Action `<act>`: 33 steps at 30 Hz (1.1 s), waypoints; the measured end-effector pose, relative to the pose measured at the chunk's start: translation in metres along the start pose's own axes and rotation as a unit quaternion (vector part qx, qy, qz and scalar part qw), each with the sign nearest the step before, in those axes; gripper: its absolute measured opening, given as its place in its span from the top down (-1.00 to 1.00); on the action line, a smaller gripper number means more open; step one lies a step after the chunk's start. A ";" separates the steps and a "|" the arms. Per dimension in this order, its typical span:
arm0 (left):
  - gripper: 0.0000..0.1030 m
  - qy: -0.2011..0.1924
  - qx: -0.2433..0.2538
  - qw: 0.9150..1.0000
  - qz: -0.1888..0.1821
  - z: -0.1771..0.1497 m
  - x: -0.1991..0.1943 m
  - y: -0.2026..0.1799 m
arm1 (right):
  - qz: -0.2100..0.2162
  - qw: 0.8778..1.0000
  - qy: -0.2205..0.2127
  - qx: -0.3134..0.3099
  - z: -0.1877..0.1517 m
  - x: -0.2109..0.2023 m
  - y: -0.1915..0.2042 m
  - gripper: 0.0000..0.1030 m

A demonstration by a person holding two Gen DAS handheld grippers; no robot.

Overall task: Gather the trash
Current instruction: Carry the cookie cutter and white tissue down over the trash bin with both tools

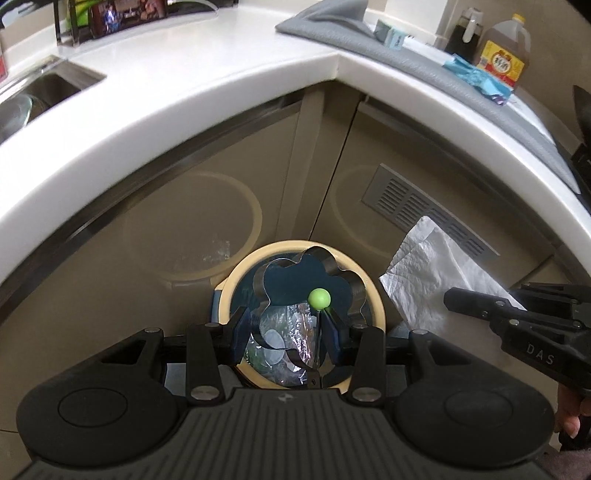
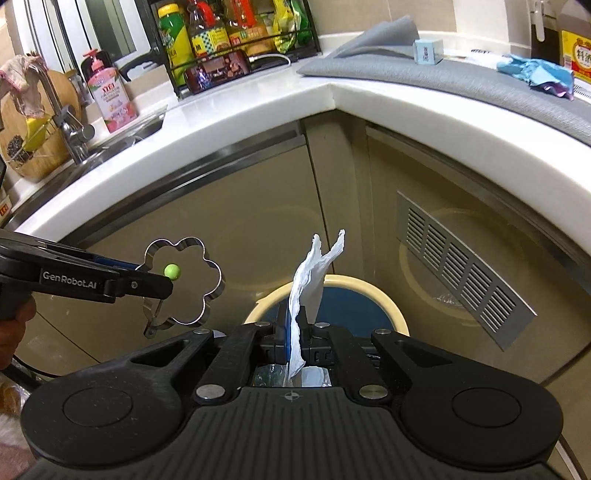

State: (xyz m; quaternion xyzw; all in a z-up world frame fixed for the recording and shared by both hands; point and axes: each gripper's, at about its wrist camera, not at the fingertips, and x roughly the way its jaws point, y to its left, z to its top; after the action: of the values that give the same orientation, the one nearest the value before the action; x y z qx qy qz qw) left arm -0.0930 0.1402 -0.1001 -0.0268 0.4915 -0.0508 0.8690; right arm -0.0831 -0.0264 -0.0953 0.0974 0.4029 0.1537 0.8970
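Note:
My left gripper (image 1: 286, 332) is shut on a flower-shaped metal egg ring (image 1: 306, 291) with a green knob (image 1: 319, 298) and holds it over the cream-rimmed trash bin (image 1: 375, 295). It also shows in the right wrist view (image 2: 162, 286), with the ring (image 2: 212, 280) at its tip. My right gripper (image 2: 295, 332) is shut on a white paper tissue (image 2: 308, 291) above the bin (image 2: 395, 314). The tissue (image 1: 424, 273) and right gripper (image 1: 452, 297) show in the left wrist view. Foil and plastic trash (image 1: 291, 332) lie in the bin.
A white counter (image 1: 184, 110) curves above beige cabinet doors with a metal vent (image 2: 461, 273). A grey mat (image 2: 443, 74) holds a blue wrapper (image 2: 535, 74) and a small box (image 2: 427, 51). A sink (image 1: 40, 92), a soap bottle (image 2: 109, 96) and a bottle rack (image 2: 229, 33) stand to the left.

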 end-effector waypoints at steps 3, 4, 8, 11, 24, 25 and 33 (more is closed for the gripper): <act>0.10 0.011 -0.004 1.000 0.004 0.003 0.016 0.004 | -0.002 1.000 0.010 0.004 0.002 0.013 -0.003 0.96; 0.10 0.015 -0.004 1.000 0.007 0.005 0.021 0.004 | -0.004 1.000 0.014 0.006 0.002 0.018 -0.004 0.96; 0.10 0.030 -0.006 0.999 0.017 0.009 0.040 0.007 | -0.009 1.000 0.025 0.014 0.005 0.036 -0.008 0.96; 0.10 0.039 -0.004 0.999 0.019 0.012 0.052 0.008 | -0.012 0.999 0.032 0.012 0.007 0.048 -0.010 0.96; 0.10 0.098 0.010 0.995 0.022 0.022 0.118 0.000 | -0.028 0.996 0.078 0.020 0.010 0.111 -0.031 0.96; 0.10 0.104 0.011 0.994 0.022 0.023 0.126 0.001 | -0.030 0.996 0.082 0.019 0.009 0.115 -0.032 0.96; 0.10 0.148 0.017 0.988 0.038 0.026 0.170 -0.004 | -0.040 0.992 0.118 0.023 0.005 0.158 -0.042 0.96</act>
State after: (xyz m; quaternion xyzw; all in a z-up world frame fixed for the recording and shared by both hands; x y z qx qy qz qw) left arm 0.0160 0.1163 -0.2312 0.0147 0.6143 -0.0297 0.7884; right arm 0.0283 -0.0097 -0.2134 0.0829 0.5128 0.1187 0.8462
